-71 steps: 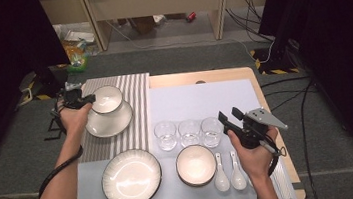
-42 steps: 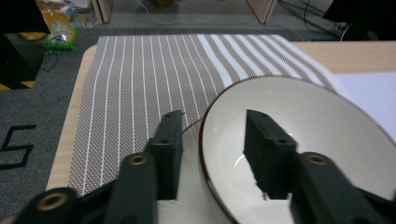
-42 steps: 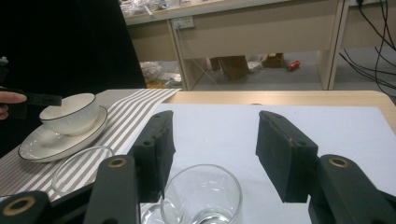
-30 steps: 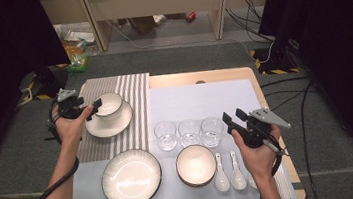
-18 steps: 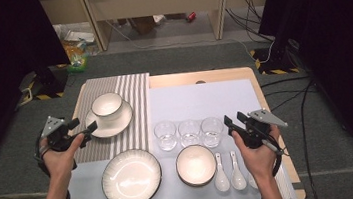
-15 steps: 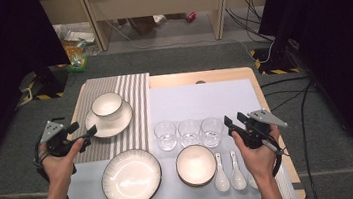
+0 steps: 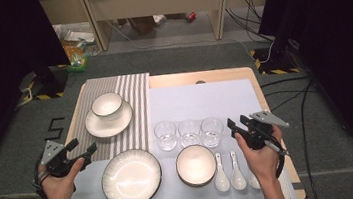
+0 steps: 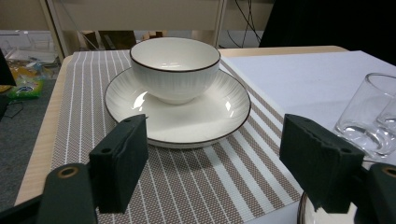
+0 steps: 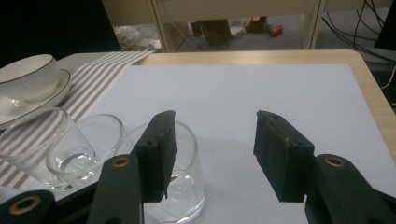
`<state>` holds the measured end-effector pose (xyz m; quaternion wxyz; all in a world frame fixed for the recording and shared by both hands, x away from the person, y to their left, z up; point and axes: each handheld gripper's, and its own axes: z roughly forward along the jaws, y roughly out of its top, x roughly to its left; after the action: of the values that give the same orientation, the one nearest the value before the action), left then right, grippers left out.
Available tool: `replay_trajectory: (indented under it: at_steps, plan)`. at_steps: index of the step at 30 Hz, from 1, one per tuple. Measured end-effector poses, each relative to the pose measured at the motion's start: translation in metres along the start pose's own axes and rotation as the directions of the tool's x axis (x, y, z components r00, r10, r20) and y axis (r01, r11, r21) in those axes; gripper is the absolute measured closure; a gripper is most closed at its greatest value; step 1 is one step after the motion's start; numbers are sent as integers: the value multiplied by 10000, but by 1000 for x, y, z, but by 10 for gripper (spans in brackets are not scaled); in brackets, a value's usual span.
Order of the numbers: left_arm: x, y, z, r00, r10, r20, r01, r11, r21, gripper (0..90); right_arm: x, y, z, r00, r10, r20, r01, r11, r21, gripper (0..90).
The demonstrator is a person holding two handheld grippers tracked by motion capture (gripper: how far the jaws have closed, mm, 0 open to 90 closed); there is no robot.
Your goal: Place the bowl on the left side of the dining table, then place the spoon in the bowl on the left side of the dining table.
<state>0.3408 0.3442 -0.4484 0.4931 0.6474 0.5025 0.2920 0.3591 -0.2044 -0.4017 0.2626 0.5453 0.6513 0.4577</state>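
Spanning most of the high view, the surface (image 7: 222,75) carries a white sheet (image 7: 205,101) on its right portion and a striped mat (image 7: 137,104) along its left edge. Bare sheet lies beyond the glasses up to the far rim.

A large plate (image 7: 131,177) rests near the front edge, half on the mat's corner region, with a dark-rimmed bowl (image 7: 195,164) just beside it on the right. On the mat, a saucer-like plate (image 7: 109,123) holds a white bowl (image 7: 107,105) at its centre. Three glasses (image 7: 189,133) stand in a row mid-sheet, close together. Two white spoons (image 7: 227,171) lie side by side near the front right corner.

Left tool (image 7: 79,152): released, jaws spread wide, holding nothing, hovering off the surface's left front edge and aimed at the plate and white bowl (image 8: 175,67), which are well apart from it.

Right tool (image 7: 232,126): released, jaws apart and empty, held just right of the nearest glass (image 9: 180,186), with open sheet ahead.
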Motion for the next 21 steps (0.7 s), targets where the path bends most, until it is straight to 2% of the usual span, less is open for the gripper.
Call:
replay_trajectory:
  at_steps: [2,5,8,16,21]
  plan:
    - [-1,0,-1,10000,-84,18,84,9999,-109,228,-4,-5,2,10000,43,39,-44,9996,287,495]
    - [-3,1,-1,10000,19,64,-18,9999,-101,227,-8,-8,3,9999,80,135,-87,9986,529,496]
    - [-5,0,-1,9999,32,108,-31,10000,-61,227,-9,-9,2,9998,94,149,-102,9982,597,497]
    - [-8,1,-1,9996,58,290,-55,9999,-104,241,-9,-14,5,9998,46,177,-67,9924,1230,517]
    - [-12,9,-1,9987,58,516,-39,9993,-361,233,-10,-25,5,9994,270,219,-307,9800,1965,545]
